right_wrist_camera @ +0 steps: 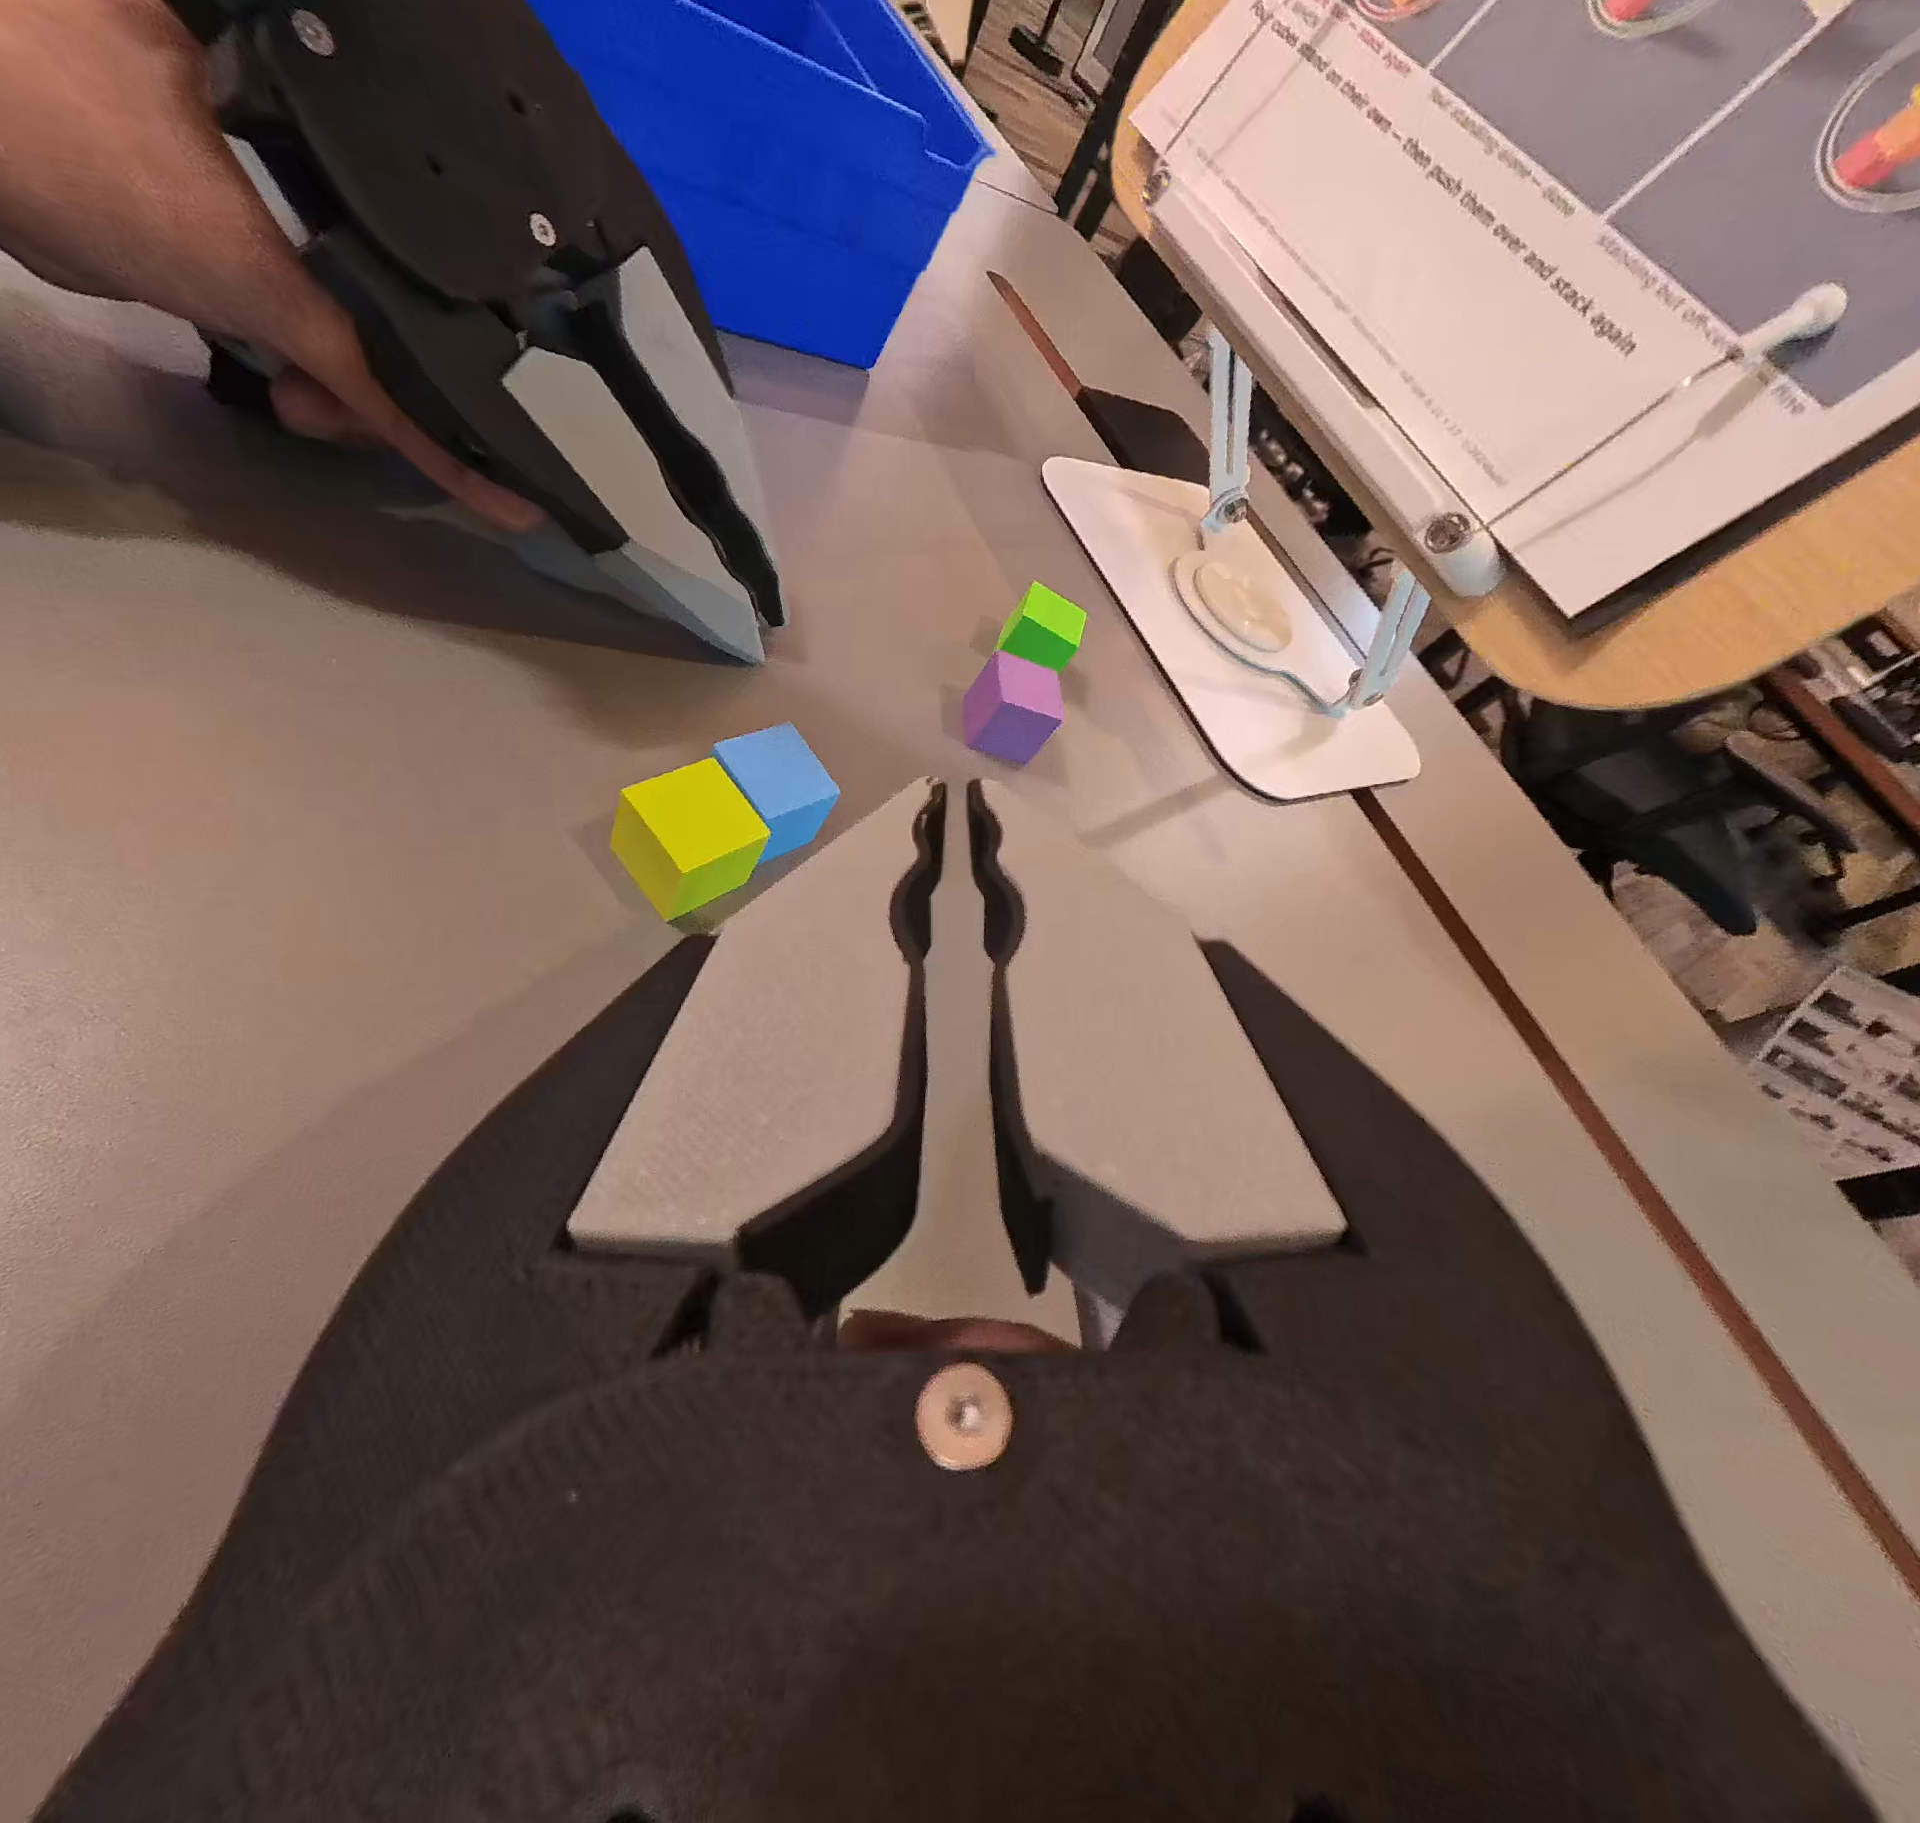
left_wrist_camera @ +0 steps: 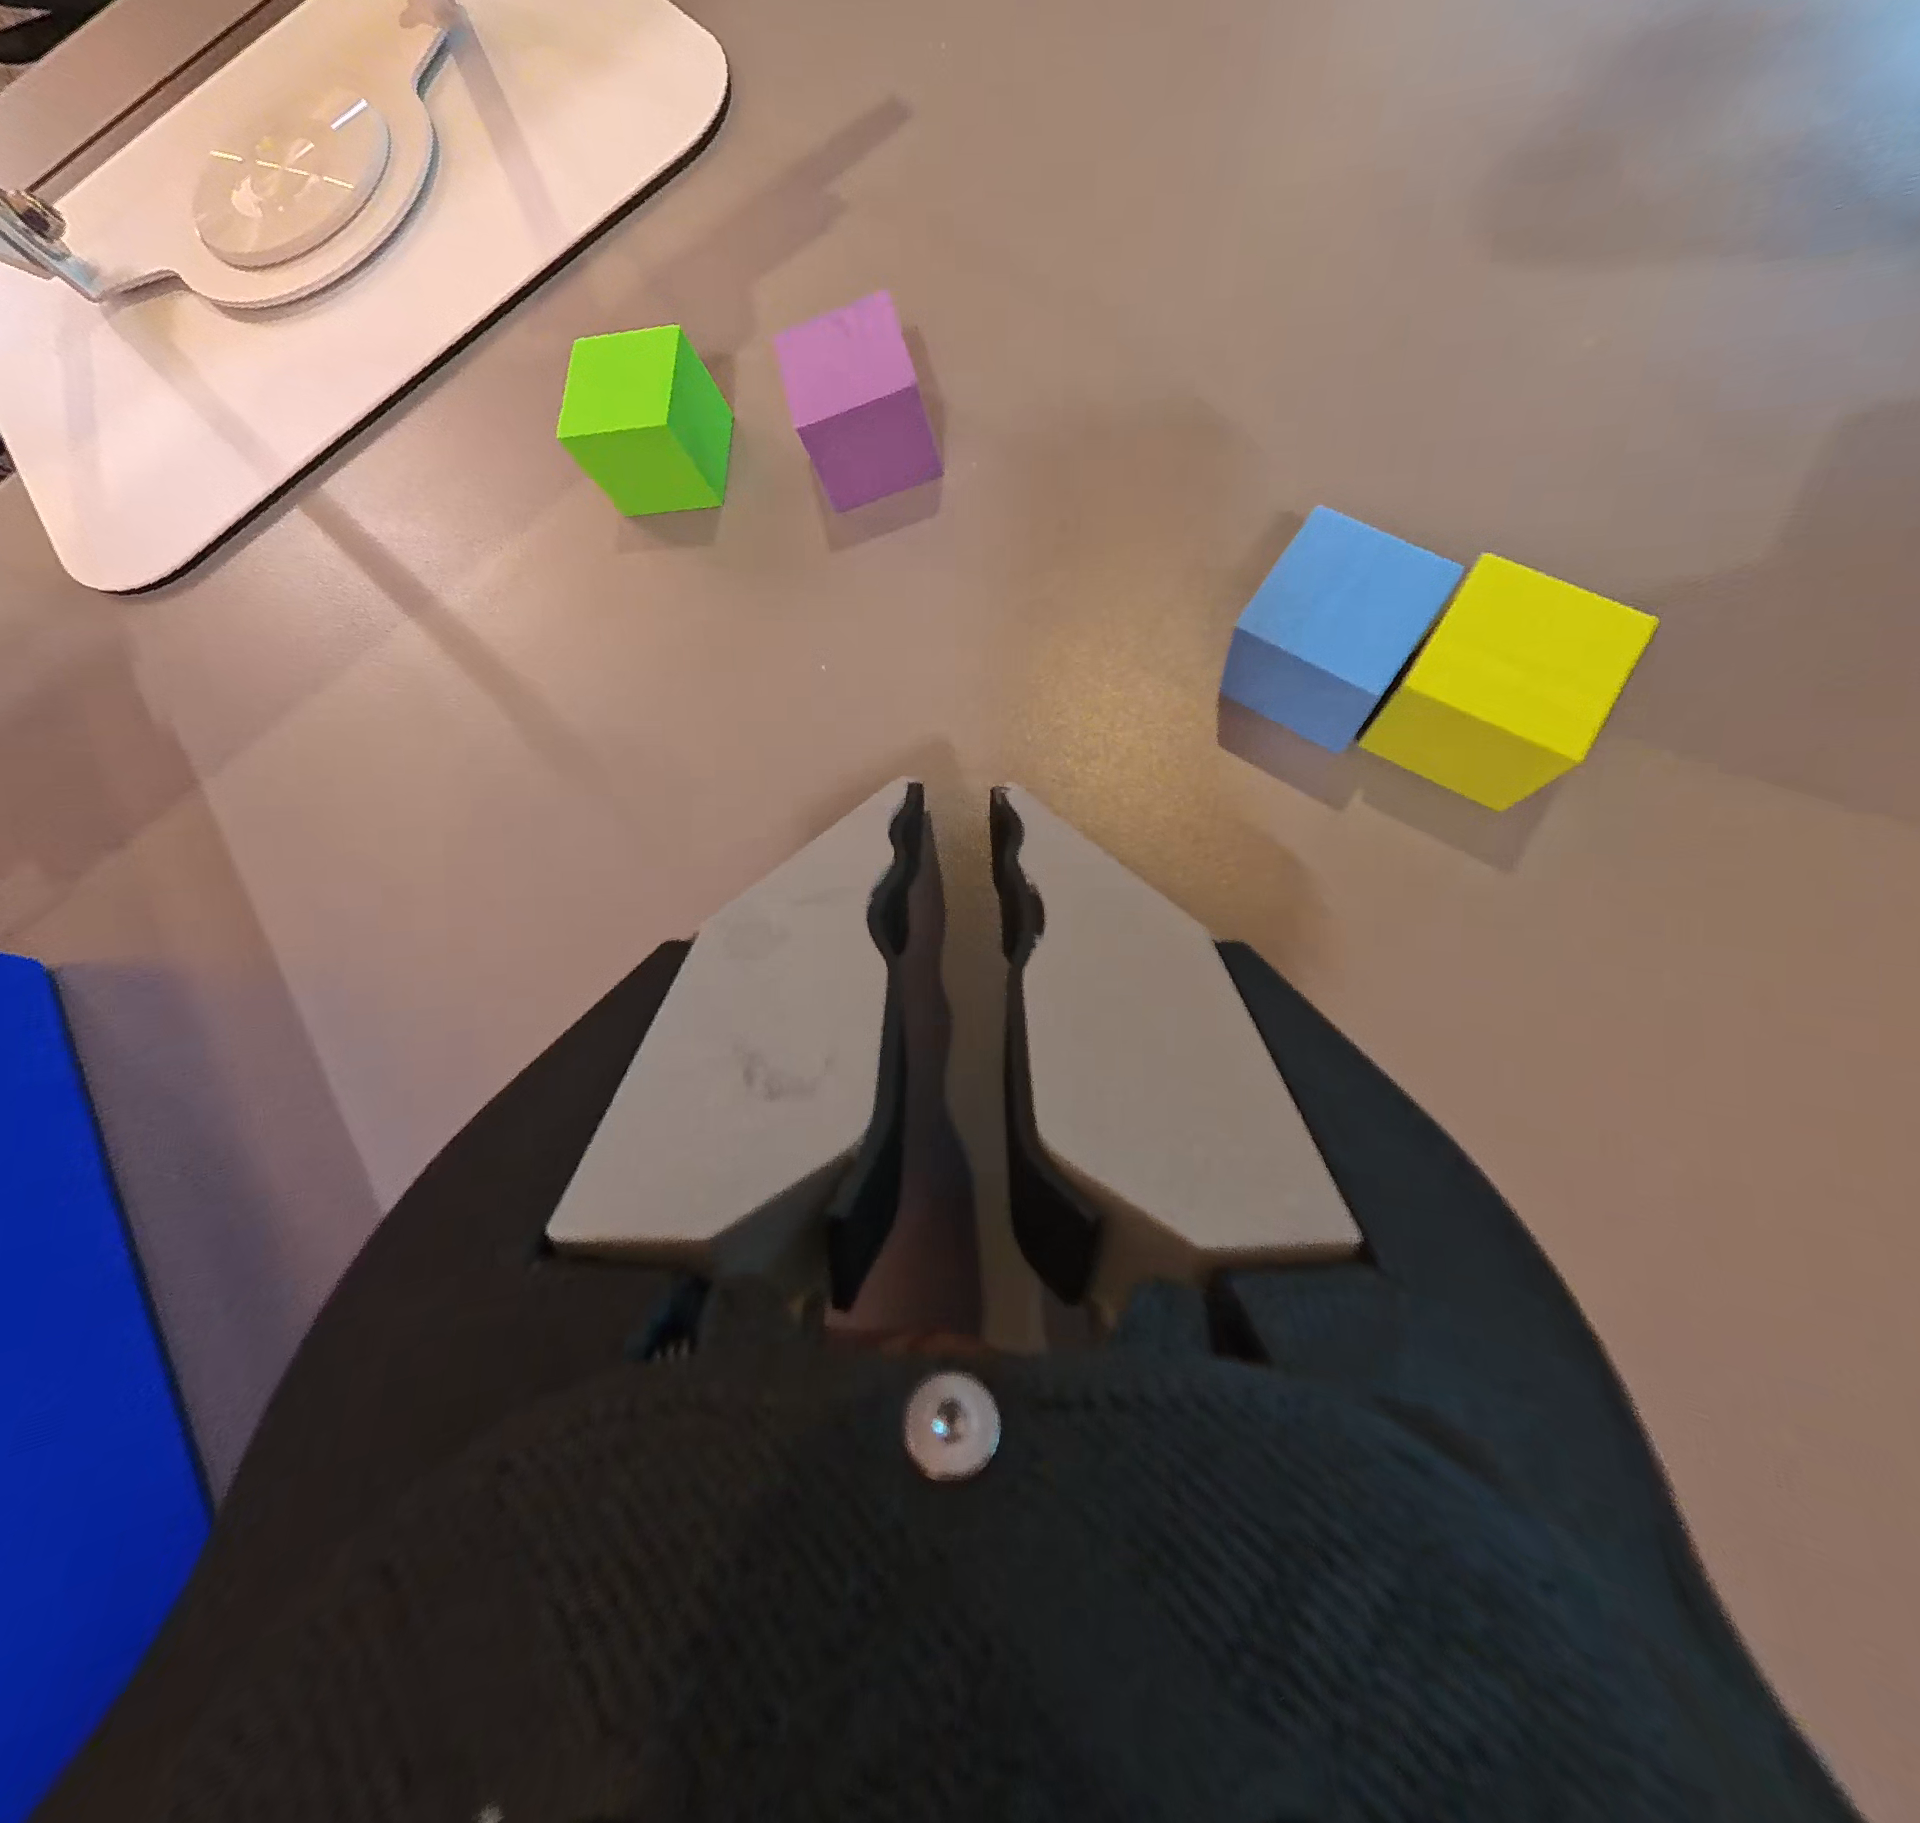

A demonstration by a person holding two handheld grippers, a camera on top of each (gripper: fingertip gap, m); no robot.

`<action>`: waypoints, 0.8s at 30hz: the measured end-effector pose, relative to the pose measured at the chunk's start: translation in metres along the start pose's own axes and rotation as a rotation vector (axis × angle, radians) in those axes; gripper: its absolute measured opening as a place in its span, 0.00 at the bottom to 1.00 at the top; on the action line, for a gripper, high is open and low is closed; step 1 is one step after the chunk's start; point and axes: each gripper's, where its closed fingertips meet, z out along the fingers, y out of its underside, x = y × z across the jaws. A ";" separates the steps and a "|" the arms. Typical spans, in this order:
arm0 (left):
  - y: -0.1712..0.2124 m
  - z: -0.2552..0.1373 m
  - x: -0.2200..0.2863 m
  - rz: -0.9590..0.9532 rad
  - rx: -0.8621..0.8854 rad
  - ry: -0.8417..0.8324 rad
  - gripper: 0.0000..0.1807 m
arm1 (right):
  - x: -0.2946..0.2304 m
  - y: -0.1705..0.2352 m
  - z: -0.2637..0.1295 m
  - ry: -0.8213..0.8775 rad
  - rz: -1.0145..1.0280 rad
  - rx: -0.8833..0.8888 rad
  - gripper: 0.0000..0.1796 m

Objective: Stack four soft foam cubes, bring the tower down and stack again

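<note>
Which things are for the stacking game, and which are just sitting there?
For the job:
green cube
purple cube
blue cube
yellow cube
left gripper
right gripper

Just lying about:
blue bin
white stand
instruction sheet

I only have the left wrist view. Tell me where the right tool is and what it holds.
Observer: The right tool is empty, its jaws nearly closed. Its tips point between the blue cube and the purple cube.
Operator: Report what the white stand carries.
Observer: The white stand props up a tilted wooden board with a printed sheet on it.
Operator: Identify the blue thing at my left edge.
Observer: It is a blue bin standing on the table behind the left tool.
</note>
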 end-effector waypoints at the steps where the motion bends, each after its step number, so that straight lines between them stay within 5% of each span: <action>1: 0.000 0.000 0.000 0.002 0.000 0.000 0.06 | 0.002 0.001 0.000 0.000 0.015 0.003 0.01; 24: -0.001 0.000 -0.002 -0.013 0.005 -0.006 0.10 | 0.027 0.007 -0.009 0.002 0.316 0.063 0.13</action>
